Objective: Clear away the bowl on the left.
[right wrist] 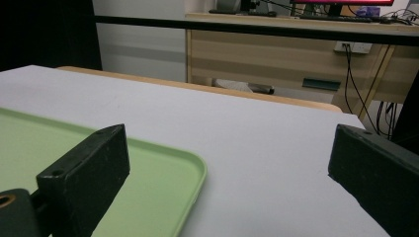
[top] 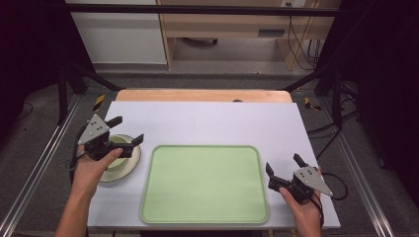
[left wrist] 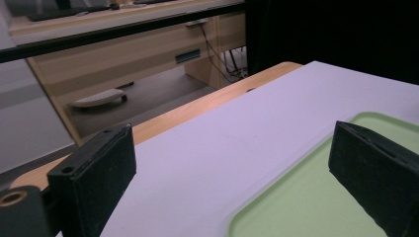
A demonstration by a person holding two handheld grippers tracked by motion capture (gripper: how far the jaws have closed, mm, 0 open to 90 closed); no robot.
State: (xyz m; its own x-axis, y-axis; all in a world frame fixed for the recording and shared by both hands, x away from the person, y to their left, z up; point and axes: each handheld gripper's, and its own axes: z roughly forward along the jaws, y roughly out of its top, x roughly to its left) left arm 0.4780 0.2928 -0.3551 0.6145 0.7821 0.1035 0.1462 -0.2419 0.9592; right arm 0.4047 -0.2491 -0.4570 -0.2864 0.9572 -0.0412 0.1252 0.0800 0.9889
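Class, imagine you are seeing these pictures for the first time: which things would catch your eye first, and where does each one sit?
The big light-green tray draws the eye first, lying empty in the middle of the white table. To its left, the left hand-held gripper hovers with jaws open over a pale bowl on the table. The right hand-held gripper is also open, beside the tray's right edge.

Tray (top: 204,183) at the table's (top: 222,118) near middle, bowl (top: 129,163) just beside its left edge.
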